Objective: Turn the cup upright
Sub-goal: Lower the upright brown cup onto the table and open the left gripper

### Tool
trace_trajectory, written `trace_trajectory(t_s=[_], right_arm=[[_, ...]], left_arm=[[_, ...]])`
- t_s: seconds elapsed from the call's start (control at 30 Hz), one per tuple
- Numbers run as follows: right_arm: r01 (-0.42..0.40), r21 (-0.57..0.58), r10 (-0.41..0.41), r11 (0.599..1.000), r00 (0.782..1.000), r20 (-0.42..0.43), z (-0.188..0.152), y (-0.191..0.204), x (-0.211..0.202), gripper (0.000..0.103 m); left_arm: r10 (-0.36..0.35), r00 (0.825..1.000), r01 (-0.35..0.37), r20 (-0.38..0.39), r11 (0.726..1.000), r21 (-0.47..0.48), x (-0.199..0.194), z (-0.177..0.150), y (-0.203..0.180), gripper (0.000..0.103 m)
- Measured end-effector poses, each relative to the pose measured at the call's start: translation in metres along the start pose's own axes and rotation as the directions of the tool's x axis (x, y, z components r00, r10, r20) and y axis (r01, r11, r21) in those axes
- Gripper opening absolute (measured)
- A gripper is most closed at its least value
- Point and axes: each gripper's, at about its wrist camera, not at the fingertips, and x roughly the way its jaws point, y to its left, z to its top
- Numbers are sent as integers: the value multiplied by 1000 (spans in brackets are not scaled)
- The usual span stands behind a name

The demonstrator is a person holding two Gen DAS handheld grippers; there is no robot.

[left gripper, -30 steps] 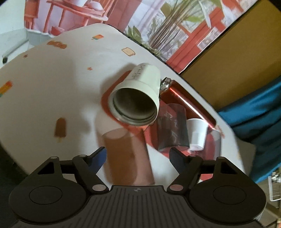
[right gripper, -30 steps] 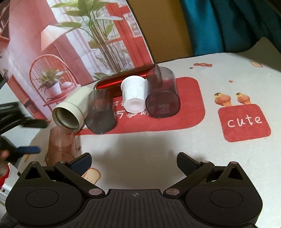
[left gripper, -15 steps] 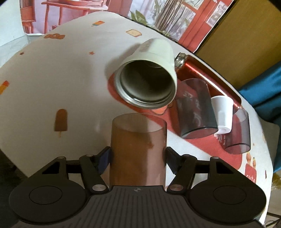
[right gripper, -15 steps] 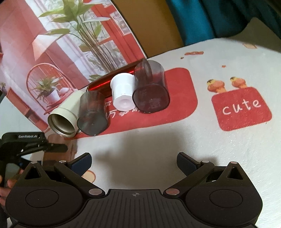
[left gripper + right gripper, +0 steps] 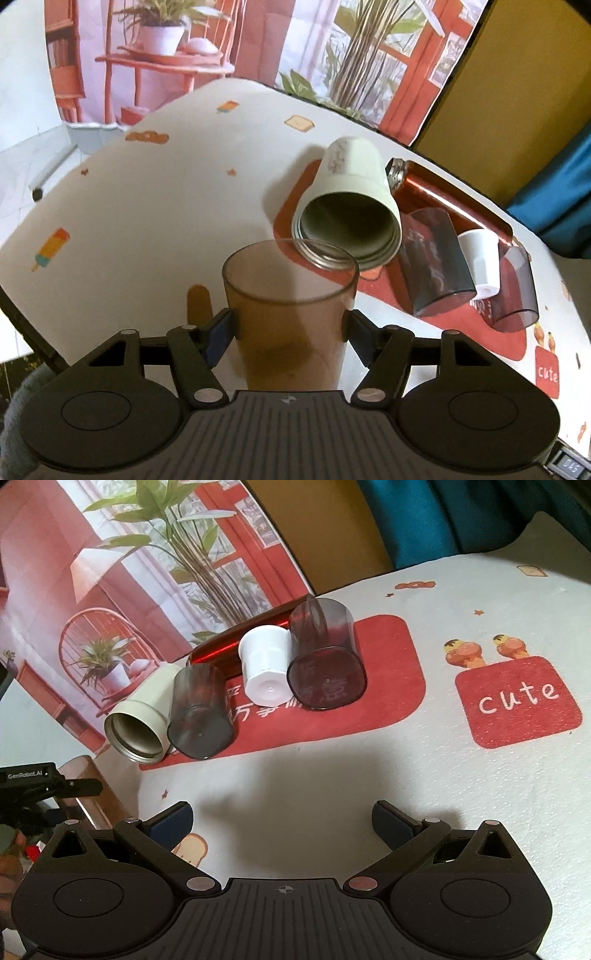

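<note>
My left gripper (image 5: 290, 326) is closed down, both blue pads pressed on opposite sides of the brown cup (image 5: 290, 295), cup mouth facing away from the wrist camera. In the right wrist view that gripper (image 5: 55, 786) sits at the far left edge, and a bit of my hand (image 5: 9, 853) shows under it. My right gripper (image 5: 282, 821) has its jaws spread wide, nothing between the pads, held above the tablecloth (image 5: 369, 768).

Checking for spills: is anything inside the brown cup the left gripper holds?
The brown cup looks empty; the table shows through its clear wall. Its bottom is hidden by the left gripper.
</note>
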Motion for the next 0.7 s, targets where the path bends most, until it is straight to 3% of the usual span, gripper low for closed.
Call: trace_trajectory(t_s=[0.27,0.4,0.47,0.53,0.7], right_arm=[[9,0,-9,1000,1000,5,0,0,-1,103],[10,-1,-10,1000,1000,-1,0,0,0,103],[12,-2,-12,1000,1000,-2,0,1,0,103],[15,-3,-15,1000,1000,-5,0,2,0,103],[32,-28,-32,999,999,-4,0,8,-2,103]], left_arm=[[47,994,-52,94,997,52,-1,7,-7,69],[18,998,-21,53,999,50,5,6,-8,71],[-12,999,10,42,999,50,4,3,-8,85],[-3,998,0,57,998,56,-2,0,-9,93],[40,999,-41,22,998,53,-15,-3,-8,99]])
